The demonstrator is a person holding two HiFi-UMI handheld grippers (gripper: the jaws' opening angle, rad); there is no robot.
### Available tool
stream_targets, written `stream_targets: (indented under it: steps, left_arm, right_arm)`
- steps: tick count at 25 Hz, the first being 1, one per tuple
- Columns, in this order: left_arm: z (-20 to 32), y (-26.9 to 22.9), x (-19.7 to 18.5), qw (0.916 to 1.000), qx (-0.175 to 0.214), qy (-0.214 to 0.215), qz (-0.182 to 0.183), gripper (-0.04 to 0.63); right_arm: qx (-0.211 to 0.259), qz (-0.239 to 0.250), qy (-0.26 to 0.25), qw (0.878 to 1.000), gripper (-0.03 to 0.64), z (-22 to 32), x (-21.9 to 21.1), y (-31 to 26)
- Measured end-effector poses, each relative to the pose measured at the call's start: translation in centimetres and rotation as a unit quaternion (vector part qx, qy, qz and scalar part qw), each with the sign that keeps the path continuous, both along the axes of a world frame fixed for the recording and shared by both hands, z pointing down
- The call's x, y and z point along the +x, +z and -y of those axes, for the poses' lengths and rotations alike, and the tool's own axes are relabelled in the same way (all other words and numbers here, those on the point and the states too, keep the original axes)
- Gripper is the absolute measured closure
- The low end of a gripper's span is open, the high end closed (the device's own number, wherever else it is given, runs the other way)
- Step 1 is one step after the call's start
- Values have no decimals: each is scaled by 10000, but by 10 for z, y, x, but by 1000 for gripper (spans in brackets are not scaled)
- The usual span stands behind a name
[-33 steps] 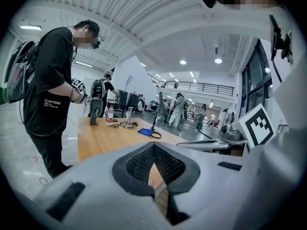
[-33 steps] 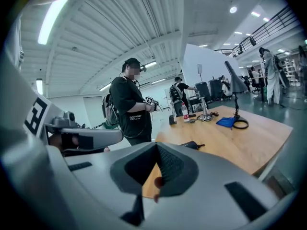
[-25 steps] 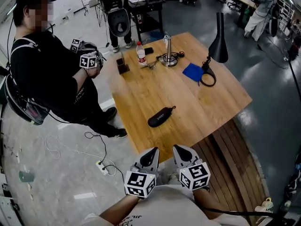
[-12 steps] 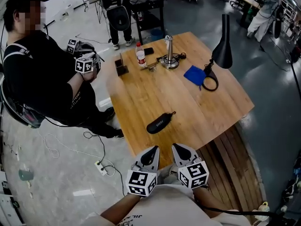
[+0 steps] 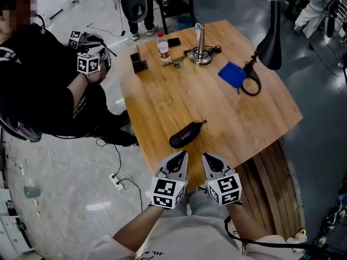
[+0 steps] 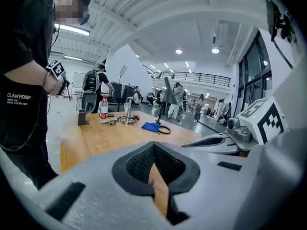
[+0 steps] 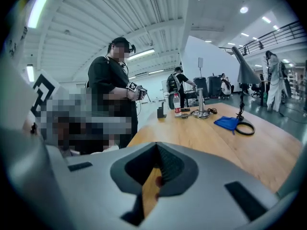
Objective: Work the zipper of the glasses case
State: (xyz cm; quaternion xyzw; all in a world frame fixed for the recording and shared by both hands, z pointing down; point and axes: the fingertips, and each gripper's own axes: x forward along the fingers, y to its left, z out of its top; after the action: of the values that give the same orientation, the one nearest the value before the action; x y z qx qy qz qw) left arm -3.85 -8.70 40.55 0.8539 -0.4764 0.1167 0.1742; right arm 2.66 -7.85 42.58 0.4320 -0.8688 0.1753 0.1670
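The black glasses case (image 5: 187, 134) lies zipped shut on the wooden table (image 5: 217, 107), near its front edge, with a small pull tab at its right end. Both my grippers hang side by side just short of that edge. The left gripper (image 5: 180, 157) points at the case's left end from a little way off, jaws together and empty. Level with it, the right gripper (image 5: 208, 159) is also shut with nothing held. In the left gripper view and the right gripper view the jaws fill the lower part and hide the case.
On the far half of the table stand a black lamp (image 5: 267, 42), a blue cloth (image 5: 232, 73), a metal stand (image 5: 201, 43), a water bottle (image 5: 162, 47) and a small dark box (image 5: 139, 65). A person (image 5: 49, 85) holding grippers stands at the left. Cables and a power strip (image 5: 117, 181) lie on the floor.
Both my grippers have come forward to the table's front edge, nearer the case. The case has not moved on the table. Both stay shut.
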Motion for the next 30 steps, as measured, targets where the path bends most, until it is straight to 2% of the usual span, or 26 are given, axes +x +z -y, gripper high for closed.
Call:
stream_targets:
  steps: [3, 6, 11, 17, 19, 24, 28, 30]
  left_arm:
    - [25, 32, 1, 9998, -124, 126, 22, 603]
    - [46, 65, -4, 9993, -284, 118, 219, 603]
    - [63, 113, -2, 9961, -702, 266, 461, 603]
    - [82, 160, -9, 9896, -1107, 397, 823, 603]
    - [84, 165, -10, 9880, -1138, 455, 939, 603]
    - [92, 164, -16, 9881, -1137, 446, 936, 603]
    - [99, 163, -21, 9885, -1033, 477, 996, 603]
    - [101, 161, -23, 9882, -1001, 491, 1048, 603]
  right_arm:
    - [-7, -43, 53, 10000, 617, 25, 5, 26]
    - [37, -248, 22, 9997, 617, 47, 6, 57]
    - [-322, -492, 40, 9983, 617, 71, 16, 109]
    - [-243, -817, -247, 9961, 615, 99, 16, 141]
    - [-198, -896, -331, 9952, 615, 104, 14, 144]
    - [-156, -1164, -473, 9920, 615, 115, 9, 154]
    - [-115, -1625, -949, 9821, 614, 124, 0, 162]
    - [-156, -1751, -1217, 9769, 570, 126, -4, 167]
